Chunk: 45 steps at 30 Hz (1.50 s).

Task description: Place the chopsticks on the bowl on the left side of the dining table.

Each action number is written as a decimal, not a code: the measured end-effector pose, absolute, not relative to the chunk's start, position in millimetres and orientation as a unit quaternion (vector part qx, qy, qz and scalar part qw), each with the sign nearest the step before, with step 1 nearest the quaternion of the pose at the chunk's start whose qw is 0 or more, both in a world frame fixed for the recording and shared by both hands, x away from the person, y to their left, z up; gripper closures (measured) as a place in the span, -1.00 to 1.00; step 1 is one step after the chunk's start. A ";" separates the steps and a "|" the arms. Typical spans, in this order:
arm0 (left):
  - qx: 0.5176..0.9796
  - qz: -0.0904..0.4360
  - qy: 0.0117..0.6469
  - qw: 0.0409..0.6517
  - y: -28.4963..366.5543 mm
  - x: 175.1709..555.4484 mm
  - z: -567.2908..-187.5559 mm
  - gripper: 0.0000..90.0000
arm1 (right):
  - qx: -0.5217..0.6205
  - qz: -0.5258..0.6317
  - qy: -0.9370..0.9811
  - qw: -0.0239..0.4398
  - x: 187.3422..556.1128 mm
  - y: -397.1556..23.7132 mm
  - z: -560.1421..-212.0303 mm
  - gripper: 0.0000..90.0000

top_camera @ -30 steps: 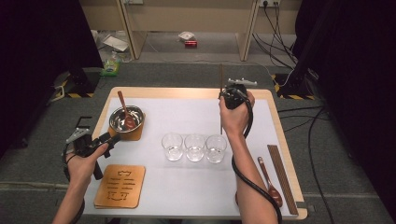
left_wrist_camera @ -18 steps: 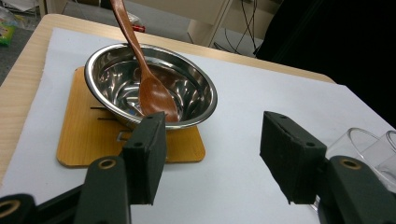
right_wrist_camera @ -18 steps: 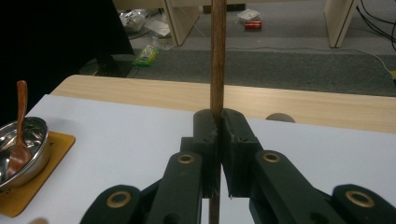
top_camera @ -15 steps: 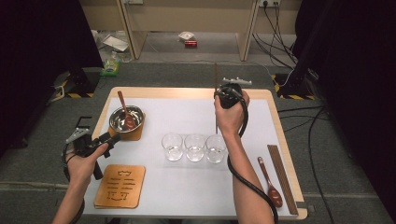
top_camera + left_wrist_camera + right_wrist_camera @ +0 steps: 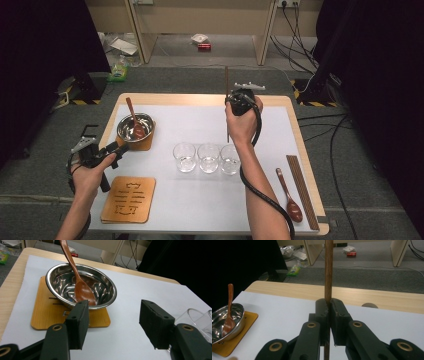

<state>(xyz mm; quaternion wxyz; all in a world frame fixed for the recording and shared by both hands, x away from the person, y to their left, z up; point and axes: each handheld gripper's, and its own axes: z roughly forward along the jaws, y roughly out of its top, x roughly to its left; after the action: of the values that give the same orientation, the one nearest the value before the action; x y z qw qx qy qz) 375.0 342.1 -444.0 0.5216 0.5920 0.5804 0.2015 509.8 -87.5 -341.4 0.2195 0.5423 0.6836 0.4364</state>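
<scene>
steel bowl at left, three glasses at centre, chopstick held upright

table point(image 5: 300, 130) is bare at upper centre; steel bowl point(image 5: 135, 127) on a coaster holds a wooden spoon point(image 5: 133, 117); glasses point(image 5: 208, 157) sit in a row. right gripper point(image 5: 329, 305) clamps the chopstick point(image 5: 328, 270); left gripper point(image 5: 112, 322) gapes wide, holding nothing.

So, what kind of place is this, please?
Probably a lab or studio set up for recording, not a home kitchen: a table laid with tableware stands on grey carpet, black curtains hang at both sides, and cables run across the floor.
</scene>
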 end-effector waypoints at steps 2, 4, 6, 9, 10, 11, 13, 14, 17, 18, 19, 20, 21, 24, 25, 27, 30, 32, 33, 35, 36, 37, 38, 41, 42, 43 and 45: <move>0.592 0.202 0.580 0.521 342.3 375.0 -444.2 -0.10 | 0.542 0.438 0.683 0.218 510.2 -85.9 -341.2 0.89; 0.592 0.202 0.580 0.521 342.3 374.9 -444.2 -0.10 | 0.541 0.438 0.684 0.217 510.8 -84.3 -341.1 0.89; 0.593 0.202 0.580 0.521 342.1 374.9 -444.1 -0.10 | 0.541 0.439 0.684 0.215 511.2 -82.3 -341.2 0.89; 0.593 0.202 0.579 0.521 341.4 375.2 -443.3 -0.10 | 0.538 0.442 0.685 0.215 512.0 -80.2 -342.1 0.89; 0.593 0.202 0.580 0.521 341.1 375.3 -443.0 -0.10 | 0.538 0.441 0.686 0.215 511.9 -79.6 -342.5 0.89; 0.593 0.202 0.579 0.522 340.8 375.6 -442.4 -0.10 | 0.538 0.442 0.685 0.214 511.8 -78.7 -343.2 0.89; 0.594 0.202 0.577 0.522 340.5 376.4 -441.4 -0.10 | 0.534 0.443 0.687 0.217 511.6 -77.2 -344.6 0.89; 0.594 0.202 0.577 0.523 340.0 377.0 -440.5 -0.10 | 0.533 0.443 0.688 0.216 511.3 -76.5 -345.0 0.89; 0.594 0.203 0.574 0.526 337.2 379.0 -436.9 -0.10 | 0.531 0.442 0.690 0.218 511.3 -75.5 -346.1 0.89; 0.595 0.202 0.572 0.527 335.9 379.8 -435.9 -0.10 | 0.533 0.442 0.689 0.215 510.9 -74.8 -346.1 0.89; 0.595 0.201 0.571 0.529 334.1 380.8 -435.1 -0.10 | 0.532 0.442 0.689 0.217 510.7 -74.4 -346.3 0.89; 0.595 0.200 0.570 0.530 332.3 381.9 -434.3 -0.10 | 0.531 0.442 0.689 0.218 510.5 -73.8 -346.7 0.89; 0.596 0.197 0.569 0.532 330.1 383.4 -433.5 -0.10 | 0.531 0.442 0.689 0.218 510.4 -73.0 -346.7 0.89; 0.601 0.193 0.562 0.534 322.4 388.8 -429.5 -0.10 | 0.530 0.443 0.690 0.217 509.6 -70.6 -346.3 0.89; 0.605 0.192 0.558 0.534 320.1 391.1 -427.5 -0.10 | 0.527 0.444 0.691 0.219 509.7 -70.4 -346.3 0.89; 0.608 0.189 0.554 0.537 315.0 396.4 -422.9 -0.10 | 0.525 0.445 0.692 0.220 509.5 -69.9 -345.6 0.89; 0.611 0.187 0.546 0.541 306.6 406.3 -414.8 -0.10 | 0.525 0.449 0.690 0.217 509.0 -68.1 -344.9 0.89; 0.614 0.184 0.541 0.545 300.1 413.5 -408.8 -0.10 | 0.523 0.452 0.690 0.217 509.1 -66.9 -345.0 0.89; 0.616 0.182 0.537 0.548 296.9 417.4 -405.6 -0.09 | 0.521 0.452 0.690 0.218 509.0 -66.4 -344.9 0.89; 0.619 0.181 0.531 0.550 288.8 426.8 -398.7 -0.09 | 0.518 0.453 0.691 0.222 508.8 -65.3 -344.3 0.89; 0.621 0.180 0.528 0.550 286.1 430.0 -396.5 -0.09 | 0.518 0.454 0.691 0.221 508.6 -64.1 -343.6 0.89; 0.622 0.179 0.526 0.552 282.1 434.3 -393.4 -0.09 | 0.519 0.457 0.689 0.218 508.4 -63.3 -343.3 0.89; 0.623 0.176 0.523 0.554 278.3 438.6 -390.2 -0.09 | 0.514 0.459 0.690 0.221 508.9 -63.1 -343.0 0.89; 0.625 0.172 0.514 0.561 265.0 452.0 -379.5 -0.09 | 0.516 0.460 0.690 0.216 508.1 -61.0 -341.1 0.89; 0.627 0.171 0.511 0.563 260.6 455.9 -376.1 -0.09 | 0.513 0.462 0.690 0.218 508.3 -60.3 -341.2 0.89; 0.629 0.170 0.508 0.563 257.5 458.8 -373.6 -0.09 | 0.511 0.462 0.691 0.219 508.3 -60.1 -341.4 0.89; 0.632 0.168 0.503 0.566 249.1 466.3 -367.6 -0.09 | 0.513 0.462 0.691 0.215 507.8 -59.1 -341.5 0.89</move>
<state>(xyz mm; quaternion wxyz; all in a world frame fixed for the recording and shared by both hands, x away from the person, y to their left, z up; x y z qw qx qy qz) 466.3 249.1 -367.6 0.5658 0.6316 0.5026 0.1684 507.8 -59.1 -341.5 0.2147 0.5128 0.6909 0.4623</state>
